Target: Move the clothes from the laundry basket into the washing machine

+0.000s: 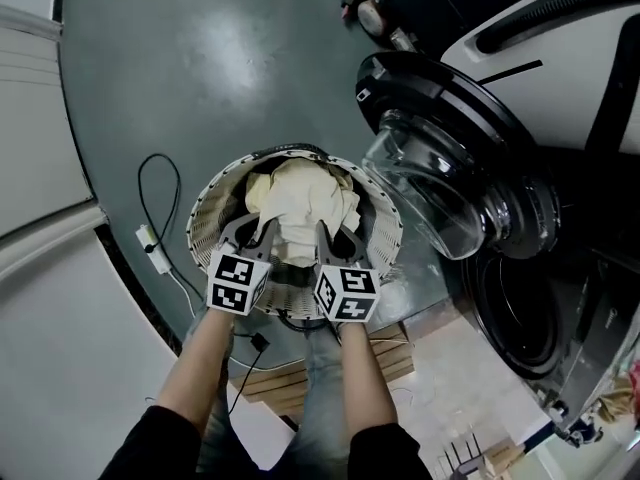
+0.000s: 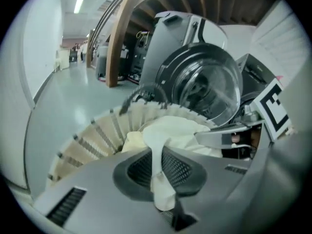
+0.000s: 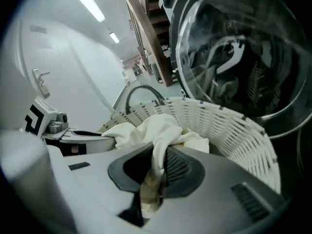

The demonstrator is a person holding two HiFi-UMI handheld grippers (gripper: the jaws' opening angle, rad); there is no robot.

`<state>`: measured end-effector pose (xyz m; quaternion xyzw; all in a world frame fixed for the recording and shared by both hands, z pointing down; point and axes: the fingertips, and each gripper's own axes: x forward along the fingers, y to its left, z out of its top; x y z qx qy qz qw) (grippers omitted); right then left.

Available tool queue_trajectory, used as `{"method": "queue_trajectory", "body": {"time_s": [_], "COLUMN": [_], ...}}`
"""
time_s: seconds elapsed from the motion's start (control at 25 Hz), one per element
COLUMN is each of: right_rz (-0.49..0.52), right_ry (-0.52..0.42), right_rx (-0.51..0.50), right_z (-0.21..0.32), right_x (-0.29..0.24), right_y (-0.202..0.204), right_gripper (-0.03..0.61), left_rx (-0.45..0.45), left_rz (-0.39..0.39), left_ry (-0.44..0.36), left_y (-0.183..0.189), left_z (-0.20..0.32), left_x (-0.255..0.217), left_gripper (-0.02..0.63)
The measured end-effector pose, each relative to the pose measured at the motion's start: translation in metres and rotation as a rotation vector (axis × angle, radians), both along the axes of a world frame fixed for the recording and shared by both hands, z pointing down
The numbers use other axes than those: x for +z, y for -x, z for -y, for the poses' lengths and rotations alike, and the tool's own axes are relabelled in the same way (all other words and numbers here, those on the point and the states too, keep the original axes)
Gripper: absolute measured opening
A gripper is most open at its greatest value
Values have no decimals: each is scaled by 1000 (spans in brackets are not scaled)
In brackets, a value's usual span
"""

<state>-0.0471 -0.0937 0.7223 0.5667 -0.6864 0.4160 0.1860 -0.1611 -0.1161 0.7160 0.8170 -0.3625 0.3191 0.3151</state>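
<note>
- My left tongs [image 2: 158, 179] and right tongs [image 3: 153, 174] each clamp a fold of the cream garment [image 1: 300, 203].
- The garment is bunched and crumpled, with no clear long axis, and sits over the white laundry basket [image 1: 203, 230].
- The open glass door [image 1: 440, 178] stands between the basket and the drum opening [image 1: 520, 313].

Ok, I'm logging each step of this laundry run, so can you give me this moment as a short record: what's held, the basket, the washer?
garment: cream cloth, bunched, seen within the basket's rim
left hand-held gripper: shut on the cream cloth
right hand-held gripper: shut on the cream cloth
laundry basket: white, slatted, on the floor next to the washer
washing machine door: swung open
drum: dark, contents cannot be made out
stage: cloth gripped by both, not yet in the machine
</note>
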Motion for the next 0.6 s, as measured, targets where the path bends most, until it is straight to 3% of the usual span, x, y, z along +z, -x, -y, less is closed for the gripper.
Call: {"method": "queue_trajectory", "body": {"time_s": [0.2, 0.6], "right_rz": [-24, -53], "right_ry": [-100, -334], "right_rx": [-12, 74], "right_z": [6, 51], "right_x": [-86, -291], "right_y": [3, -4], "right_gripper": [60, 58], "left_rx": [27, 63], "left_rz": [-4, -122], "left_ry": [-89, -262], "left_y": [2, -3], "left_z": [4, 52], "left_x": [-83, -282], "left_gripper": [43, 43]}}
